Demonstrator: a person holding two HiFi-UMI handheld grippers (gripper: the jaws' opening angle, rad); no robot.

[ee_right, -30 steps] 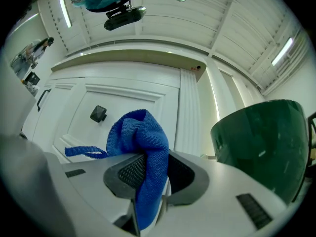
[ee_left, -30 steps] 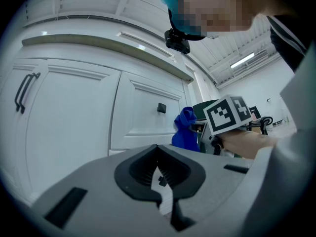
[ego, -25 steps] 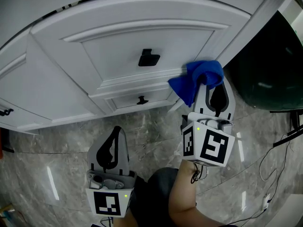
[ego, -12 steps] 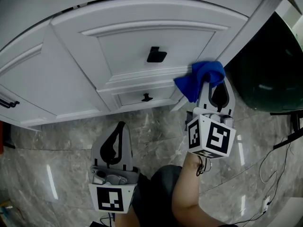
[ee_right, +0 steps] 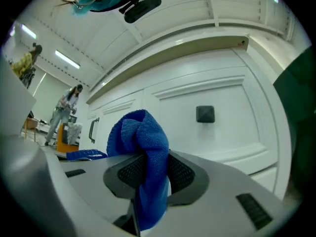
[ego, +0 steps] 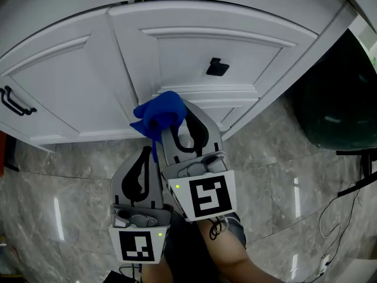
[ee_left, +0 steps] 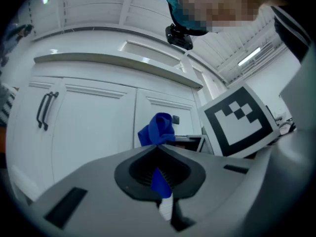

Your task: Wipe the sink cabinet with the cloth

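right tool [ee_right: 150, 174] pinches blue cloth [ee_right: 140, 147] before white cabinet door [ee_right: 197, 112].

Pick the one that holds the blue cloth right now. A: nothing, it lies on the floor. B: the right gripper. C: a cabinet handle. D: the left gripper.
B: the right gripper has its jaws shut on the blue cloth, which bunches up above them in front of the white cabinet.

The floor [ego: 277, 170] is glossy grey marble tile. The white sink cabinet [ego: 194, 58] stands on it beside a dark green rounded object [ego: 336, 105]. Thin cables [ego: 356, 181] trail at the right.
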